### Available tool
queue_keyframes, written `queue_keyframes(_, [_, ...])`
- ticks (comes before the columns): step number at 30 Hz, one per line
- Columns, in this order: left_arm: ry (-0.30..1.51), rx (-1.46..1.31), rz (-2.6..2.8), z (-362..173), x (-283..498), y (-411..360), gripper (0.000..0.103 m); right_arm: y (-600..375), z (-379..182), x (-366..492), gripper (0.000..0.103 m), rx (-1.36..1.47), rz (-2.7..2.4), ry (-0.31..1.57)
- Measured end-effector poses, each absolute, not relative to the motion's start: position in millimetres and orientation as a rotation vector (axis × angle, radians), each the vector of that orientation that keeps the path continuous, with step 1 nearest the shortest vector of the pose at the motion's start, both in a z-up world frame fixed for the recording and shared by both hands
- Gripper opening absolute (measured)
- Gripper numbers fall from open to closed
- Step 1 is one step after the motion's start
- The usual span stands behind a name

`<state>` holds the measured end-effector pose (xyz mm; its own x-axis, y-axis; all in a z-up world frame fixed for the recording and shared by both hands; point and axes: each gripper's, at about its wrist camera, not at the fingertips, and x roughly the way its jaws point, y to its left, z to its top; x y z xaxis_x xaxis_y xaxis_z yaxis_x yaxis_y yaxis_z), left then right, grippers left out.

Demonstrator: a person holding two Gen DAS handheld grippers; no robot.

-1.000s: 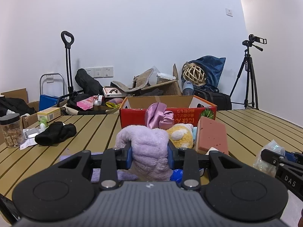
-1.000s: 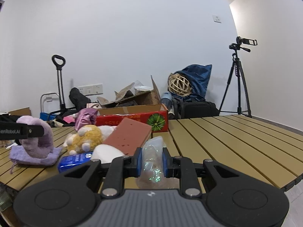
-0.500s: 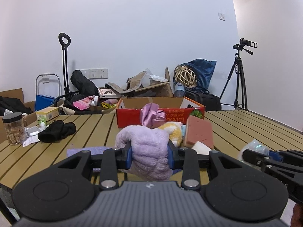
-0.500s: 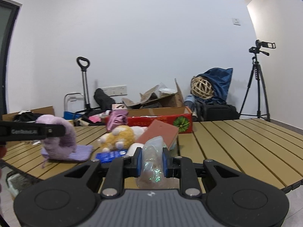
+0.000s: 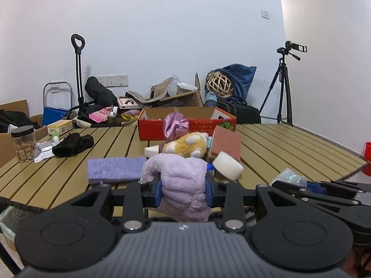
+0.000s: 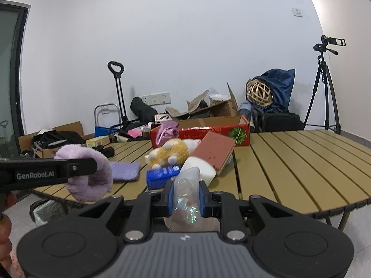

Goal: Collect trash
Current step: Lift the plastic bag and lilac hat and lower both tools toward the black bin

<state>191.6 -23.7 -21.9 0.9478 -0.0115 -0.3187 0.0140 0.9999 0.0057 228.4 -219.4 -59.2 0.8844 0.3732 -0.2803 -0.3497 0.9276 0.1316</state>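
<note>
Over at the far left of the slatted wooden table (image 5: 289, 143) stands a clear plastic jar with a black lid (image 5: 23, 144), and near it lies a bunched black cloth (image 5: 73, 144), both untouched and well back from the table's near edge. Below that edge, on the floor to the left, the rim of a bin lined with a pale plastic bag (image 6: 46, 208) shows, which I take to be where the rubbish is meant to go. A flat lilac towel (image 5: 114, 169) rests near the table's front. The left gripper (image 5: 183, 185) has its jaws pinching a fluffy lilac plush cloth (image 5: 183, 183), which hangs curled from the pads, lifted clear of the table so it can be carried off. Behind it sits a heap: a yellow and white plush toy (image 5: 185, 147), a shiny pink fabric bundle (image 5: 175, 125), a slab-like pink sponge block (image 5: 226, 143) leaning on the pile, a white foam piece (image 5: 228, 166) and a small blue packet (image 6: 163, 173), with a red cardboard box with open flaps (image 5: 185, 127) at the back. To the right, the right gripper (image 6: 185, 197) is clamped down tight on a crumpled clear plastic wrapper (image 6: 186, 199), thin enough that the jaws nearly meet. Both pieces are held out over the near edge, and I judge they are bound for the bin.
</note>
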Motion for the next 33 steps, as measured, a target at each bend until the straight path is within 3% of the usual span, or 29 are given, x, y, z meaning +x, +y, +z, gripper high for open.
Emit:
queue_keyframes(16, [0.628, 0.058, 0.006, -103.2, 170.0, -9.5, 0.035, -205.9, -141.3, 199.1, 0.02, 0.004, 0.417, 0.68])
queue_keyframes(22, [0.728, 0.054, 0.027, -146.1, 180.9, 2.9, 0.035, -198.7, -173.1, 207.6, 0.02, -0.012, 0.428, 0.749])
queue_keyframes(33, [0.863, 0.013, 0.058, -176.8, 189.2, 22.3, 0.035, -186.6, -194.5, 216.6, 0.02, -0.061, 0.427, 0.876])
